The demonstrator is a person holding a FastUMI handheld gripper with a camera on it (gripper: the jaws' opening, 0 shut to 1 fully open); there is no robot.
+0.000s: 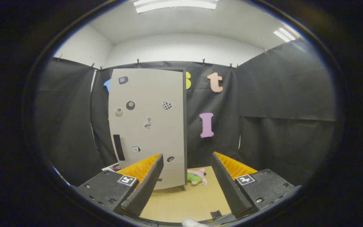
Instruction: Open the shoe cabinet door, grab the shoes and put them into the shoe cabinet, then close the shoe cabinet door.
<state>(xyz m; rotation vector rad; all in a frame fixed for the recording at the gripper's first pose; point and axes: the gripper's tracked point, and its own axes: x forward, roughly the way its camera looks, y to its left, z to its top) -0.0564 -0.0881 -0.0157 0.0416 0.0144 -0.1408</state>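
We look forward along the gripper (187,186), whose jaws stand wide apart with nothing between them but bare tan surface (181,201). Ahead of the left finger stands the shoe cabinet (148,126), a tall pale grey box with its long axis upright and its closed door facing us; small stickers dot the door, and a dark vertical slot (118,147) sits low by its left edge. Just right of the cabinet's foot, beyond the gap between the fingers, lies a small pink and green shoe (196,176), resting on the surface with its long axis running roughly left to right. We cannot tell which end is the toe. Black cloth walls (279,110) enclose the booth.
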